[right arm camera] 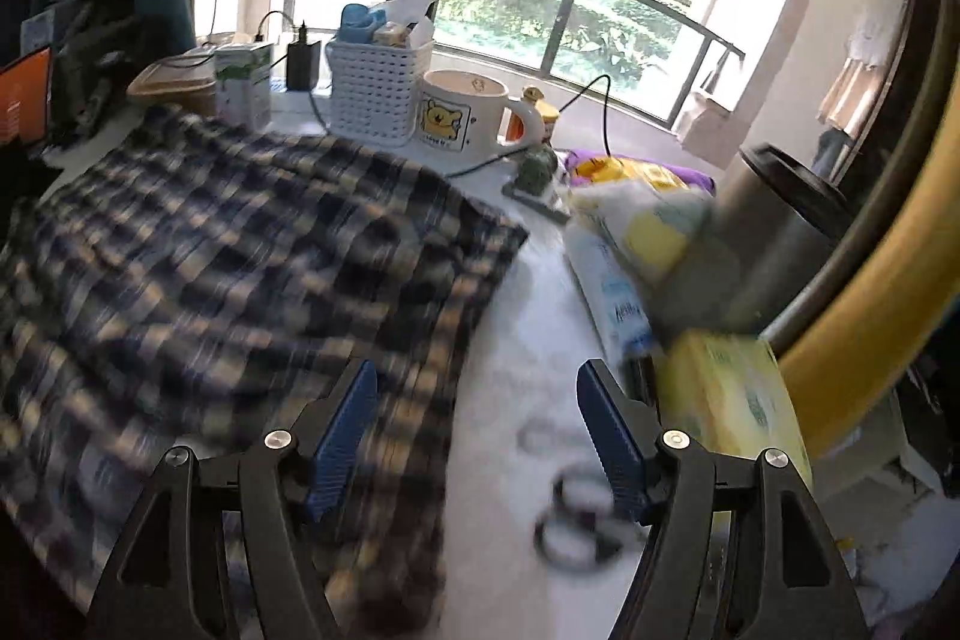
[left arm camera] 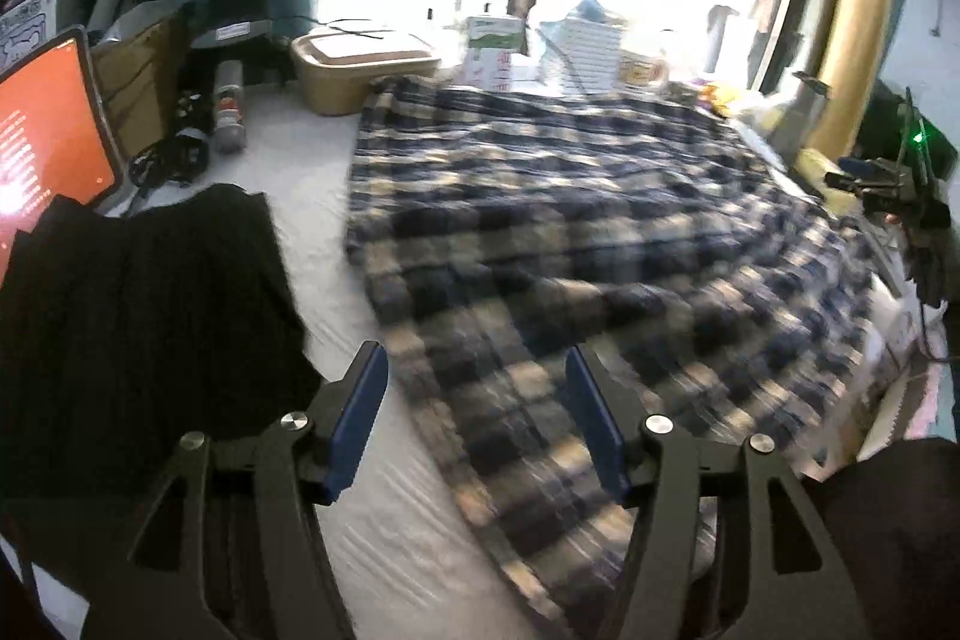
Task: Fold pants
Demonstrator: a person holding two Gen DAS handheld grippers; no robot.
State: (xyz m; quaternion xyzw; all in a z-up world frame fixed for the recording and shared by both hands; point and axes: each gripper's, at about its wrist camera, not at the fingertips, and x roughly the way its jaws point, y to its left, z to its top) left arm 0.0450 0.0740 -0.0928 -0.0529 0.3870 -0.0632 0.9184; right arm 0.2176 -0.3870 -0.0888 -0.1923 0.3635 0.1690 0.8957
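Plaid pants (left arm camera: 570, 232) spread flat on white surface (left arm camera: 312, 226). Left hand-held gripper (left arm camera: 477, 415) agape, empty. Right hand-held gripper (right arm camera: 477, 436) agape, empty, over pants' edge.

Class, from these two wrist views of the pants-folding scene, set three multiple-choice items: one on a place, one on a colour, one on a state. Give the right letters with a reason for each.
1. Where does the mug stand relative to the white basket in the right wrist view?
A. on its right
B. on its left
C. inside it

2. What colour is the garment lying left of the plaid pants in the left wrist view?
A. red
B. black
C. white

3. How do the left gripper and right gripper stand?
A. both shut on cloth
B. one shut, one open
C. both open, holding nothing

Answers: 1 A, the mug stands just right of the basket; 2 B, the flat garment beside the plaid is black; 3 C, both pairs of blue pads stand apart, pinching nothing.
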